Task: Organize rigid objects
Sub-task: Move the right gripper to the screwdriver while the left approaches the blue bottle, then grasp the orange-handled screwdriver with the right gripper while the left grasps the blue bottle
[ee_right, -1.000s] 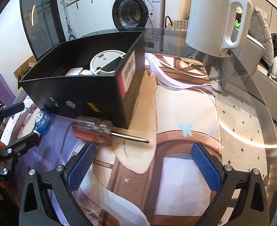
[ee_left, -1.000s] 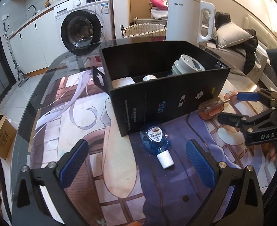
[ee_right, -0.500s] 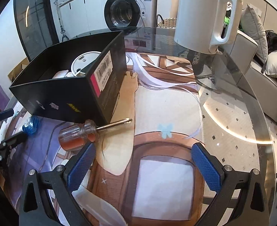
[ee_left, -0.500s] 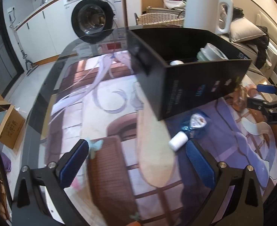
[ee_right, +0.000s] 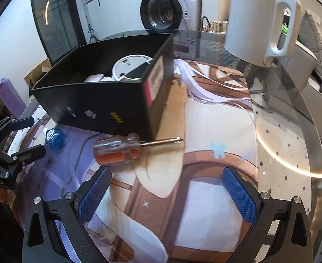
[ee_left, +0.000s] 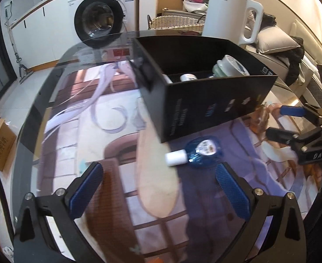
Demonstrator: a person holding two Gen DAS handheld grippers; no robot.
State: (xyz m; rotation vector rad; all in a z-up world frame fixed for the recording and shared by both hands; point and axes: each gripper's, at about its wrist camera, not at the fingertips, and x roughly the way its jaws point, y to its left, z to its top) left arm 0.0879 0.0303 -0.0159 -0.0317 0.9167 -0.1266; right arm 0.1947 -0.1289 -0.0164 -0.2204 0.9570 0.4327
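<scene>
Both grippers hung low over the glass table (ee_right: 292, 131) with jaws wide and nothing in them: the left gripper (ee_left: 158, 188) just short of the blue bottle (ee_left: 196, 151), the right gripper (ee_right: 167, 195) just short of the screwdriver (ee_right: 125, 148). Both things lay right beside the black box (ee_right: 99, 107), which blocked the way forward, and a white kettle (ee_right: 257, 19) stood farther back.

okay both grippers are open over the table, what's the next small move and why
Probably ease the right gripper forward and left to straddle the screwdriver. It lies loose outside the black box, just ahead of the open, empty gripper.
</scene>
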